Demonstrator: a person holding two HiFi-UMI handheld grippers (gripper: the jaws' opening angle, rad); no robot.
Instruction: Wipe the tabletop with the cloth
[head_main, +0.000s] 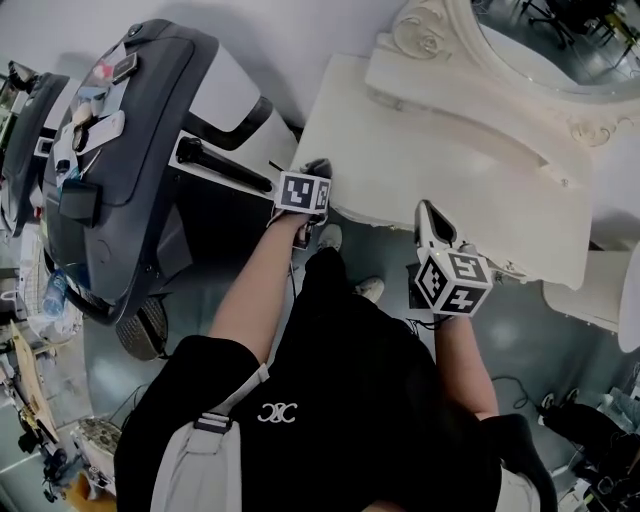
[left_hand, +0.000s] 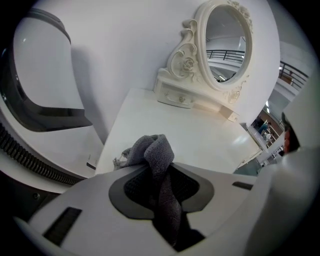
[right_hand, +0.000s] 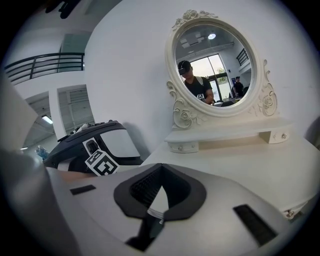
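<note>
Grey cloth (left_hand: 156, 149) is held pinched in the left gripper (head_main: 316, 172), bunched above the near left corner of the tabletop (head_main: 450, 165). The right gripper (head_main: 434, 222) is seen at the near edge, jaws drawn together on nothing. No wiped track is visible, so the wiping is judged hardly started, with nearly the whole surface left.

Dark grey cloth (left_hand: 158, 150), bunched, clamped upright, at white tabletop (left_hand: 210, 137) edge
</note>
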